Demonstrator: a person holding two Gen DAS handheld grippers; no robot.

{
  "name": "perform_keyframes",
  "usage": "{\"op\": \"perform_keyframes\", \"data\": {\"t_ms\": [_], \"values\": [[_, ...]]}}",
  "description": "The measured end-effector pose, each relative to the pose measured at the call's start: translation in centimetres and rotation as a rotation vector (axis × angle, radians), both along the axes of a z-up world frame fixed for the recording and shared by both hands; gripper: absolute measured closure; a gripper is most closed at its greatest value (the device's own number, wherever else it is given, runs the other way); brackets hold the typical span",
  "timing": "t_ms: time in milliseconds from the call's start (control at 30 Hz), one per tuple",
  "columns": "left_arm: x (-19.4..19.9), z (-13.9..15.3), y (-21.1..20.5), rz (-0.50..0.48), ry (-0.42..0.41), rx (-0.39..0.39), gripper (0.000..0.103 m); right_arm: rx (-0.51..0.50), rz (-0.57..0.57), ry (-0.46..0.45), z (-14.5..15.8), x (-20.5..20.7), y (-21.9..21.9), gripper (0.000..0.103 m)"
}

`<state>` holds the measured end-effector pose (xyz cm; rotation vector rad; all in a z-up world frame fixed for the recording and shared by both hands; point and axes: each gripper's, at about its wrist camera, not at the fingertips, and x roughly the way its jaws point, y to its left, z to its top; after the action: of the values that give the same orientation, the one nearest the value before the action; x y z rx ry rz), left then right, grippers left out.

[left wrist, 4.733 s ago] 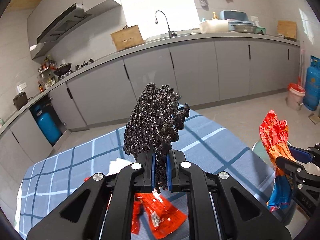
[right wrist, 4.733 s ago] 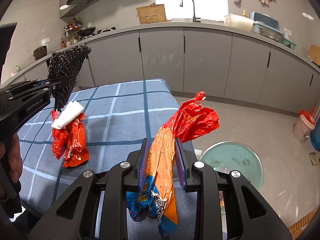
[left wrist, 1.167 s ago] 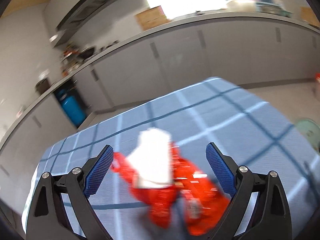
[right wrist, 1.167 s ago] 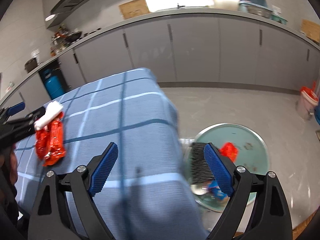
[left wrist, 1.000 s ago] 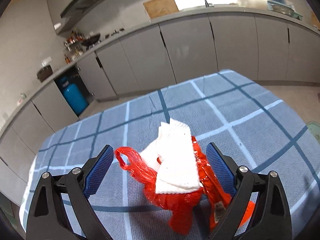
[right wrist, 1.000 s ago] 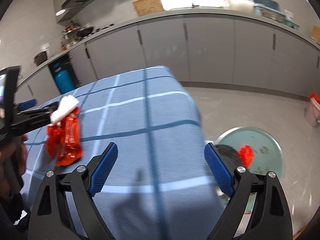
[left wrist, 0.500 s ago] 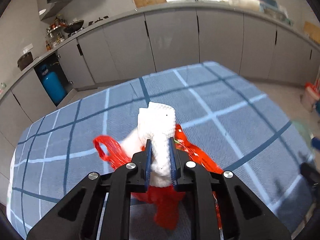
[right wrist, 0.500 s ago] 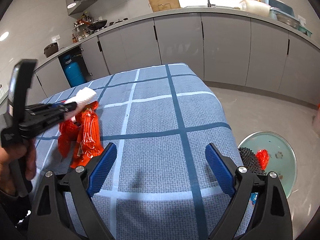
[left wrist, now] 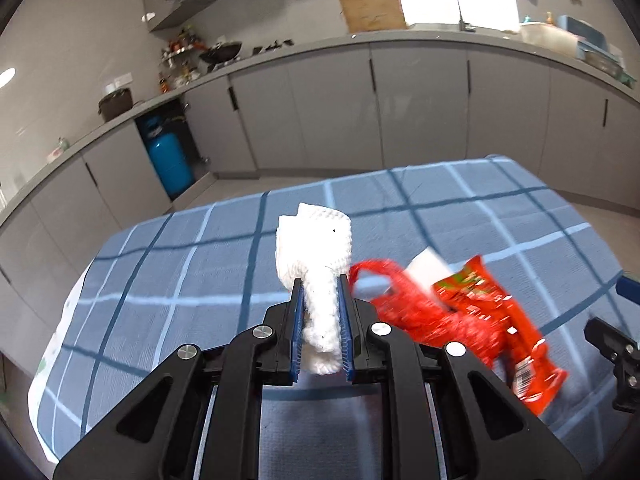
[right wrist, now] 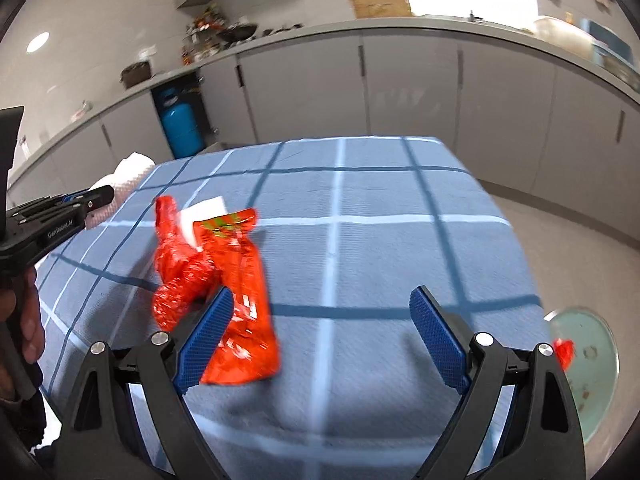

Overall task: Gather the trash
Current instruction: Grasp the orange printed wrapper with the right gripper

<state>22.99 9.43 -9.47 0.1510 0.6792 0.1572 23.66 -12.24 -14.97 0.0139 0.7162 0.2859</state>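
My left gripper is shut on a white foam wrap and holds it above the blue checked tablecloth. It also shows at the left of the right wrist view with the foam wrap. A red snack wrapper and a crumpled red plastic bag lie on the cloth with a white paper scrap on them. My right gripper is open and empty, its left finger just in front of the wrapper. The wrapper lies right of my left gripper.
A round green bin with red trash in it stands on the floor right of the table. Grey kitchen cabinets run along the back. A blue gas cylinder stands under the counter.
My left gripper has closed on the white foam wrap and lifted it off the red trash. My right gripper has swung from the bin side to just in front of the red wrapper.
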Motion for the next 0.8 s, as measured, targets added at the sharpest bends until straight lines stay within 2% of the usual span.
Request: {"op": "perform_keyframes", "data": {"t_ms": [167, 300, 400, 800], "values": [[-0.1, -1.2, 1.3, 0.016, 0.022, -0.015, 0.086, -0.033, 0.05, 0.049, -1.0, 2.1, 2.9, 0.027], [-0.1, -1.6, 1.8, 0.017, 0.024, -0.021, 0.086, -0.05, 0.084, 0.107, -2.3, 3.4, 4.3, 0.044], [0.0, -1.9, 2.0, 0.017, 0.029, -0.032, 0.086, -0.053, 0.096, 0.126, -2.8, 3.9, 5.1, 0.047], [0.3, -2.3, 2.5, 0.019, 0.042, -0.056, 0.086, -0.067, 0.138, 0.161, -2.4, 5.5, 6.5, 0.047]]}}
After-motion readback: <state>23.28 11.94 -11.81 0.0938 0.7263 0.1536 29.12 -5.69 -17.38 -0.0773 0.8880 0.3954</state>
